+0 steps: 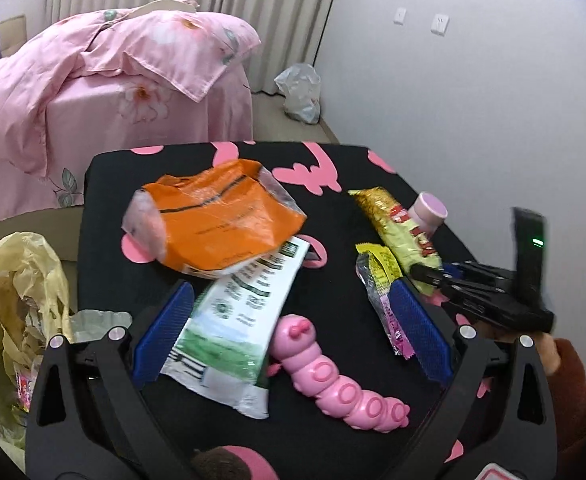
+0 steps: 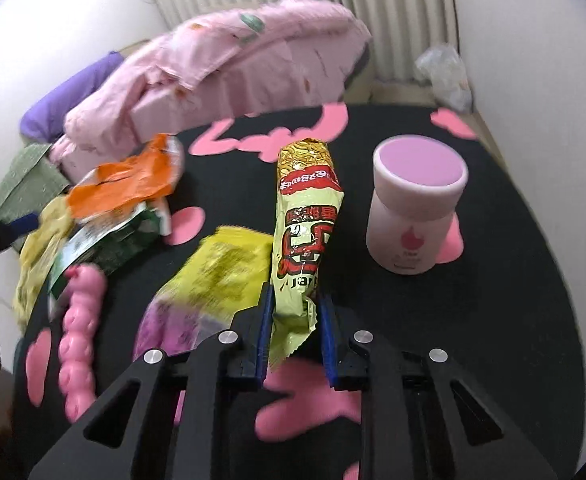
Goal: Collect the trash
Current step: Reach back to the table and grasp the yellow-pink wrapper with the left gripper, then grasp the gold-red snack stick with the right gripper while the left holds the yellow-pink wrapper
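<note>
Beside pink bed point(image 1: 93, 92), black tbl point(image 1: 353, 176) w/ pink shapes.

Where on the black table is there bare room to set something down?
Bare cloth lies to the right of the pink jar, toward the table edge, and behind the orange bag. The middle is crowded: noodle packet, yellow wrapper, pink toy.

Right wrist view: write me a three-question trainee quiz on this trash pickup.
1. True or false: the right tongs have the long noodle packet between their pads.
2. Which stands upright right of that packet? A) pink bottle B) glass C) can
3. Fill in: the left tongs are ____, over the green-and-white wrapper and pink caterpillar toy.

Key: 1 true; 2 A; 3 open
</note>
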The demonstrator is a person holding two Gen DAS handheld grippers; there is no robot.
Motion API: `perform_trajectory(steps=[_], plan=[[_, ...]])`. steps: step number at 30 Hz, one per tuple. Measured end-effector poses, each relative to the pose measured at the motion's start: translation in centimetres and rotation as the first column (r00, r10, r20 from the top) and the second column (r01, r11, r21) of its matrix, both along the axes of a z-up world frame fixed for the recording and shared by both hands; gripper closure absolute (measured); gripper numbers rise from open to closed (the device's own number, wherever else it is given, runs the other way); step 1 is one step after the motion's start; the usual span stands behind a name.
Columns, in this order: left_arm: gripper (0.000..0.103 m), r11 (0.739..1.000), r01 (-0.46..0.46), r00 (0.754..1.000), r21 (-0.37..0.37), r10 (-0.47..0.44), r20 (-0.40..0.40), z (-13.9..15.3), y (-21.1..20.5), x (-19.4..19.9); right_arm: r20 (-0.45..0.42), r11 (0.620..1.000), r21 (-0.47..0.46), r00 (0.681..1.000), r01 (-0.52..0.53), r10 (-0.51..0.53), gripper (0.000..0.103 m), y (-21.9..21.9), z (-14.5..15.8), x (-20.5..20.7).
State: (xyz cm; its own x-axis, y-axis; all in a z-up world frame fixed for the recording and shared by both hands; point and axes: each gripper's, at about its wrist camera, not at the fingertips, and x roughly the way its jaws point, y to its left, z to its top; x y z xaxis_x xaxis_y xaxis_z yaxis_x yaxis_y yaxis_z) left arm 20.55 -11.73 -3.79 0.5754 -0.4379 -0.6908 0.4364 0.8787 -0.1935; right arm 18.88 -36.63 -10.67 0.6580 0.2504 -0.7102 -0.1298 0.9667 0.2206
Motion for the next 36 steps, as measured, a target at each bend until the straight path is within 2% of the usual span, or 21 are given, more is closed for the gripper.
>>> perform_trajectory(steps=[1,4,10,12,16,17,21,23,25,27,28,29,30,32,36], plan=[[0.009,1.000,0.008,1.000,0.011,-0.008,-0.002,-0.1,-0.6,-0.1,0.015,1.000,-0.027,1.000,-0.006,0.006,0.082,0.1,0.3,-1.1],[0.009,0.999,0.038,0.999,0.029,-0.038,-0.006,-0.5,-2.4,-0.5,0.021,0.999,0.033,0.999,-0.031,0.030,0.082,-0.6,1.0,-4.4],[0.009,0.994,0.083,0.996,0.073,-0.080,-0.046,-1.3,-6.3,-0.7,0.046,0.997,-0.071,0.998,0.040,-0.037,0.082,-2.7,1.2,-9.7],[0.017,0.994,0.103,0.990,0.046,-0.098,-0.104,-2.1,-7.6,0.0,0.043,0.997,-0.047,0.997,0.069,-0.067,0.082,-3.9,0.9,-11.2],[0.020,0.989,0.146,0.965,-0.027,-0.149,-0.217,-4.2,-10.2,2.2,0.035,0.993,-0.008,0.992,0.118,-0.117,0.082,-5.7,0.1,-13.3],[0.024,0.989,0.145,0.961,-0.033,-0.148,-0.232,-4.6,-10.7,2.6,0.031,0.992,0.001,0.992,0.124,-0.124,0.082,-5.9,0.0,-13.5],[0.032,0.989,0.145,0.960,-0.009,-0.143,-0.239,-5.2,-13.3,4.5,0.017,0.989,0.027,0.989,0.144,-0.144,0.082,-6.5,-0.5,-14.7],[0.035,0.988,0.152,0.962,0.041,-0.138,-0.235,-5.6,-14.6,5.1,0.009,0.989,0.029,0.989,0.146,-0.146,0.081,-6.5,-0.7,-14.9],[0.044,0.985,0.155,0.957,0.081,-0.130,-0.260,-6.3,-15.4,5.6,0.002,0.990,0.022,0.990,0.142,-0.142,0.081,-6.5,-0.8,-15.0],[0.066,0.987,0.147,0.945,0.068,-0.120,-0.304,-6.8,-15.4,5.8,0.002,0.990,0.007,0.990,0.141,-0.141,0.079,-6.3,-0.8,-14.9],[0.071,0.989,0.138,0.941,0.046,-0.117,-0.317,-6.8,-15.0,5.6,0.007,0.990,-0.005,0.990,0.141,-0.141,0.072,-6.3,-0.7,-14.9],[0.078,0.990,0.138,0.941,0.034,-0.120,-0.317,-6.7,-14.6,5.4,0.018,0.990,-0.012,0.990,0.139,-0.139,0.062,-6.3,-0.5,-15.0],[0.082,0.991,0.136,0.943,0.018,-0.124,-0.310,-6.4,-14.1,5.0,0.033,0.990,-0.009,0.990,0.138,-0.138,0.059,-6.4,-0.2,-15.1],[0.083,0.990,0.139,0.951,-0.003,-0.134,-0.280,-5.5,-13.4,3.9,0.046,0.990,0.009,0.989,0.140,-0.140,0.054,-6.7,0.2,-15.2],[0.083,0.990,0.143,0.980,0.012,-0.140,-0.139,-2.8,-11.9,0.9,0.045,0.990,0.023,0.989,0.137,-0.138,0.052,-7.2,1.0,-15.1]])
